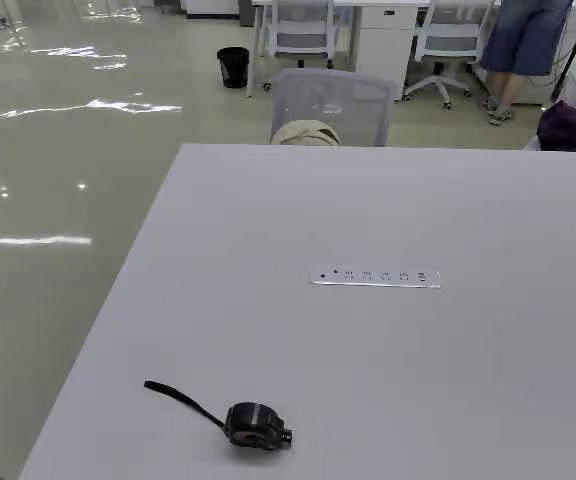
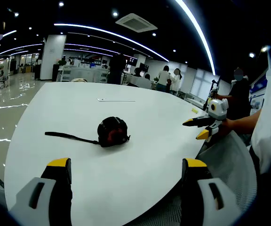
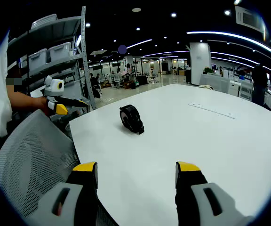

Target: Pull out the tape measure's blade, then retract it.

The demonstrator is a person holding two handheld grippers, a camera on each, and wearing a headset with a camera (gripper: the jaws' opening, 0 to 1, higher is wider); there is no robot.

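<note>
— White table [image 1: 418, 380], with the tape measure [image 1: 258, 425] lying near its front edge and its strap [image 1: 178, 397] trailing left. Nothing touches it.

— And the grippers?

— Left gripper [image 2: 127, 181] and right gripper [image 3: 135, 179] both hover short of that edge, jaws spread wide, holding nothing.

— How would you start?

— Split it into 2 jobs. 1 gripper pins the case flat; the other nips the blade tip, which I judge sits at the end away from the strap. Pull level and straight, because the case looks light and could skid. Then ease the blade back slowly.
</note>
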